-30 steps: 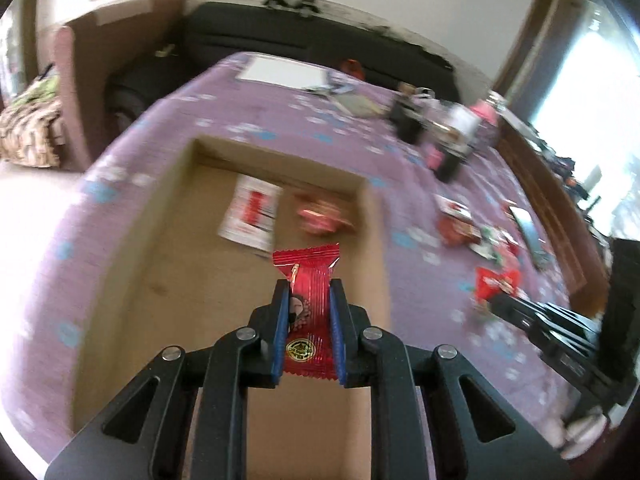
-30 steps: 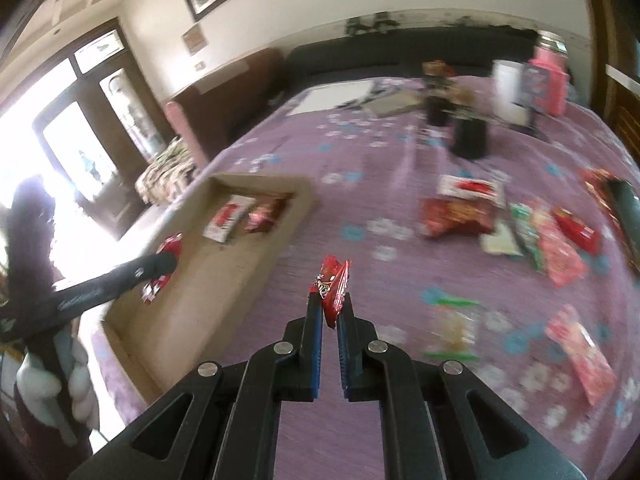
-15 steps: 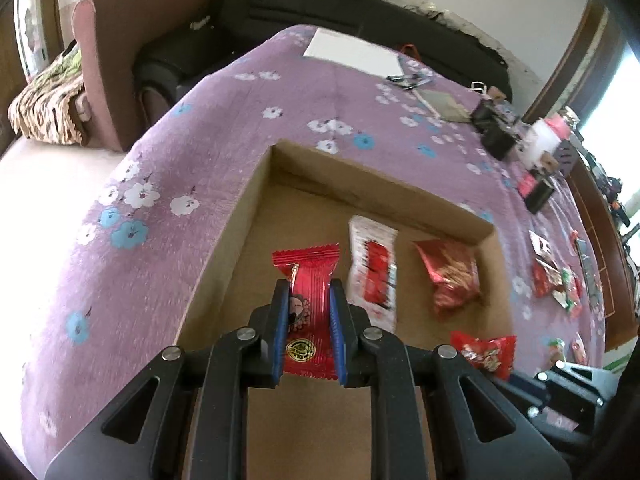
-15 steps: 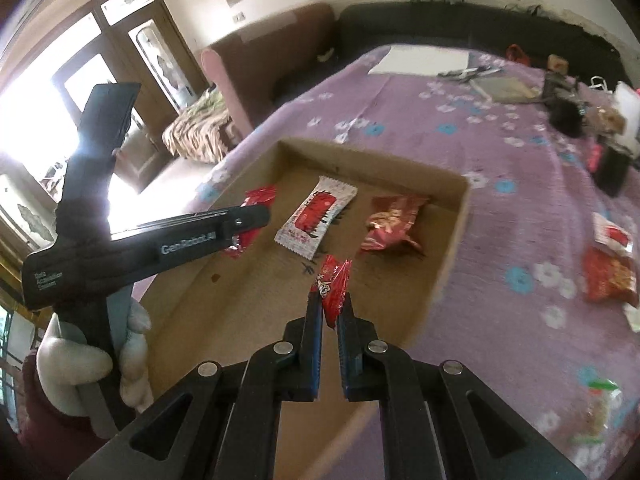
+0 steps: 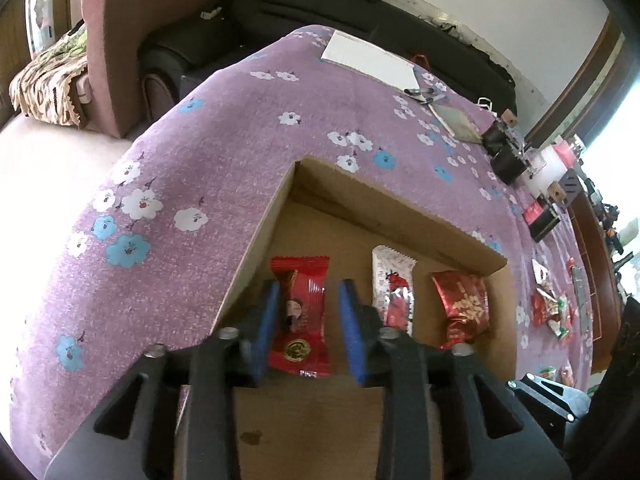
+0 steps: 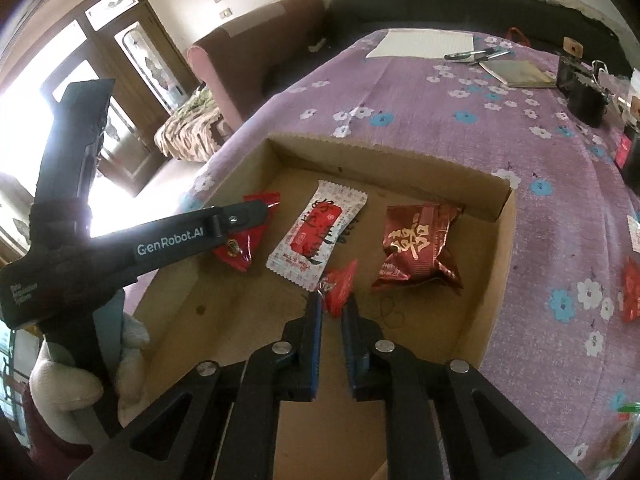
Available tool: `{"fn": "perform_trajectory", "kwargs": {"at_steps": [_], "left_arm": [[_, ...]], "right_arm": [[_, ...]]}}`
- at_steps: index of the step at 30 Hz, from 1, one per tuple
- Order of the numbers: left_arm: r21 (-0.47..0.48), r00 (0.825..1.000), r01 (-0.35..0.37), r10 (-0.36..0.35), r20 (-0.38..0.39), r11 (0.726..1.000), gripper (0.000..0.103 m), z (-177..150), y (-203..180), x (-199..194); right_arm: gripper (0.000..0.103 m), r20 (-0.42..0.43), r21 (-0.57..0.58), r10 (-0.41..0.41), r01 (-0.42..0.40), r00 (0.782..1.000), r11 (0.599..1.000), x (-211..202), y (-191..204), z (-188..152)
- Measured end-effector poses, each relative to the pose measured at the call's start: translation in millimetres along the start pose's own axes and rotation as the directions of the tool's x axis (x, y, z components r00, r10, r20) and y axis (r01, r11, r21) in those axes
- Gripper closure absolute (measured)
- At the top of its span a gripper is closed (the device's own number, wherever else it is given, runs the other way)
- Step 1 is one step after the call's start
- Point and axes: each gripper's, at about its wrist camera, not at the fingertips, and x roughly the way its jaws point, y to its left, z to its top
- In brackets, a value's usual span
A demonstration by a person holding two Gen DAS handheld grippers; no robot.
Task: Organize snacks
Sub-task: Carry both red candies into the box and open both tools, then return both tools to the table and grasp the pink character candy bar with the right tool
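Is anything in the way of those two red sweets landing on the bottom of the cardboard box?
Nothing visible. The left gripper is opening around its red candy, the right gripper around the small red candy, both over bare floor of the box, beside the white packet.

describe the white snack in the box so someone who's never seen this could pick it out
On the purple flowered tablecloth sits a shallow cardboard box. Near its far wall, the white packet lies flat, between a red candy and a crinkly dark red pouch. It is the box's only white wrapper, with a red label and zigzag ends.
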Motion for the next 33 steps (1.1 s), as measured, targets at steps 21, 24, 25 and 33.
{"fn": "perform_trajectory", "kwargs": {"at_steps": [21,24,25,33], "left_arm": [[-0.007,0.956,0.253,-0.249,0.153,0.968,0.037,-66.9,-56.5,-121.8],[0.024,0.942,0.312,-0.313,0.123,0.95,0.037,-87.6,-80.1,-122.8],[0.036,0.938,0.326,-0.328,0.109,0.945,0.037,-94.3,-88.6,-121.0],[0.094,0.942,0.333,-0.335,0.013,0.938,0.037,-130.0,-129.2,-108.7]], "right_arm": [[0.071,0.241,0.247,-0.139,0.078,0.96,0.966,-163.5,-131.8,-65.4],[0.067,0.249,0.325,-0.207,0.12,0.946,0.938,-186.4,-169.5,-84.6],[0.067,0.245,0.341,-0.217,0.125,0.945,0.932,-188.8,-177.4,-89.5],[0.067,0.182,0.36,-0.2,0.124,0.963,0.925,-170.5,-199.4,-111.6]]}}
